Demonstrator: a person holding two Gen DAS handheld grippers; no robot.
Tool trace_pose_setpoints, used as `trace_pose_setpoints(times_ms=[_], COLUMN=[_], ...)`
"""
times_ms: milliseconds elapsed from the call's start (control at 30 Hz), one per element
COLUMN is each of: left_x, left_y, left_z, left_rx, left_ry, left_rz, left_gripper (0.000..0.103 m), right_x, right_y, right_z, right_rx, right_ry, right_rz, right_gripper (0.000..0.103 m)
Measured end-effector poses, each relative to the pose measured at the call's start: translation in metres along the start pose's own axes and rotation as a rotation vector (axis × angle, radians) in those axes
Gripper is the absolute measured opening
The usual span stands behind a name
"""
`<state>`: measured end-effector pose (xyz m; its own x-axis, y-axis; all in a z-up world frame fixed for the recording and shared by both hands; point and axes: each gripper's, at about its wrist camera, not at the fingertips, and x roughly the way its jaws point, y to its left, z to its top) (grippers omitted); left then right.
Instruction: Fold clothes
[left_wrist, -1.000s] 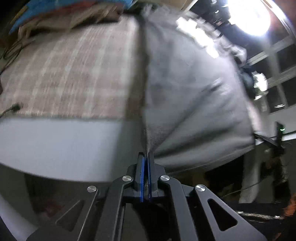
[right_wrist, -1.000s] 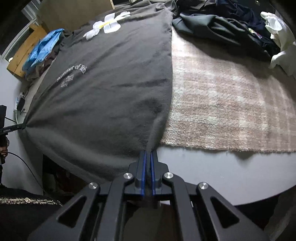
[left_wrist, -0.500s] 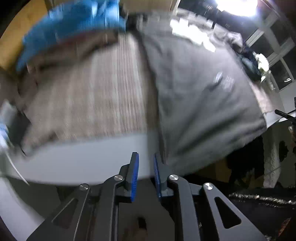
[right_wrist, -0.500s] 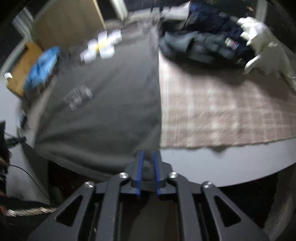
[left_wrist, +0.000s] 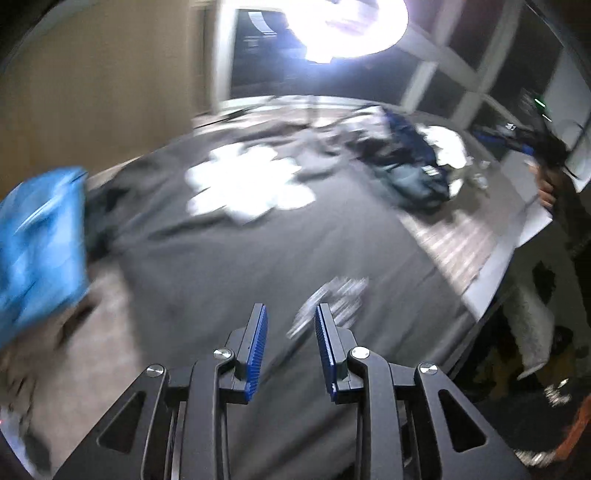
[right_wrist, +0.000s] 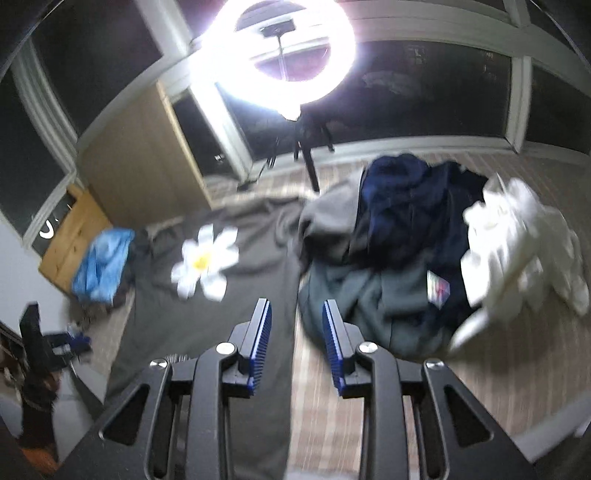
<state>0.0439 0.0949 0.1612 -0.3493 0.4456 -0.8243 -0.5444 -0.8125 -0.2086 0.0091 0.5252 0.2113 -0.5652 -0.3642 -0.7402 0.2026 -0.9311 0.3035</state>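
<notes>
Plaid blanket covers the table; ring light glares behind.

Dark grey shirt – white daisy print, yellow centre; beige plaid blanket; navy garment; white garment; blue finger pads.

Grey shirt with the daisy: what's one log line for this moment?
grey shirt: spread flat | left gripper: open, empty | right gripper: open, empty | clothes pile: unfolded
</notes>
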Motion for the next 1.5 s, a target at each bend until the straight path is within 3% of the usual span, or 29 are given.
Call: trace_pose_setpoints(times_ms=[133, 233, 333, 500, 800, 933, 967, 1033, 1100, 1233, 1367, 1433, 1467, 1500], left_x=[0.063, 0.126, 0.181, 0.258, 0.305, 0.312, 0.313, 0.311, 0.307, 0.295, 0.311, 0.31, 0.306, 0.303], left_y=[-0.069, -0.117, -0.144, -0.154, -0.162, -0.154, -0.152, -0.151, -0.153, -0.164, -0.162, -0.158, -0.156, -0.154], left_z=[0.081, 0.137, 0.179, 0.221, 0.247, 0.246, 0.246, 0.244, 0.243, 0.237, 0.239, 0.239, 0.24, 0.24], left_rx=[0.04, 0.07, 0.081, 0.058, 0.162, 0.148, 0.145, 0.149, 0.162, 0.214, 0.207, 0.184, 0.174, 0.164], left_ry=[-0.017, -0.007, -0.002, 0.045, 0.041, 0.047, 0.049, 0.056, 0.059, 0.022, 0.054, 0.059, 0.056, 0.053], left_rz=[-0.1, -0.135, -0.122, -0.077, 0.024, 0.015, 0.01, 0.004, -0.003, 0.0, 0.006, -0.025, -0.043, -0.062], left_gripper=[0.026, 0.026, 0.026, 0.026, 0.026, 0.026, 0.026, 0.025, 0.025, 0.032, 0.032, 0.027, 0.014, 0.009], right_x=[0.045, 0.094, 0.136, 0.18, 0.211, 0.217, 0.219, 0.226, 0.233, 0.239, 0.244, 0.241, 0.239, 0.236], right_y=[-0.03, -0.05, -0.068, -0.1, -0.138, -0.135, -0.132, -0.125, -0.122, -0.121, -0.12, -0.117, -0.116, -0.115], right_z=[0.05, 0.08, 0.099, 0.122, 0.148, 0.157, 0.158, 0.157, 0.153, 0.146, 0.149, 0.149, 0.149, 0.15], right_rx=[-0.022, -0.059, -0.071, -0.06, -0.002, -0.02, -0.037, -0.088, -0.121, -0.142, -0.119, -0.139, -0.15, -0.152], right_ry=[0.032, 0.082, 0.122, 0.132, 0.178, 0.195, 0.201, 0.224, 0.251, 0.279, 0.285, 0.262, 0.249, 0.234], right_rz=[0.045, 0.069, 0.095, 0.141, 0.279, 0.345, 0.353, 0.297, 0.253, 0.244, 0.261, 0.262, 0.261, 0.262], right_gripper=[0.028, 0.029, 0.029, 0.029, 0.03, 0.03, 0.035, 0.042, 0.042, 0.044, 0.045, 0.039, 0.022, 0.015])
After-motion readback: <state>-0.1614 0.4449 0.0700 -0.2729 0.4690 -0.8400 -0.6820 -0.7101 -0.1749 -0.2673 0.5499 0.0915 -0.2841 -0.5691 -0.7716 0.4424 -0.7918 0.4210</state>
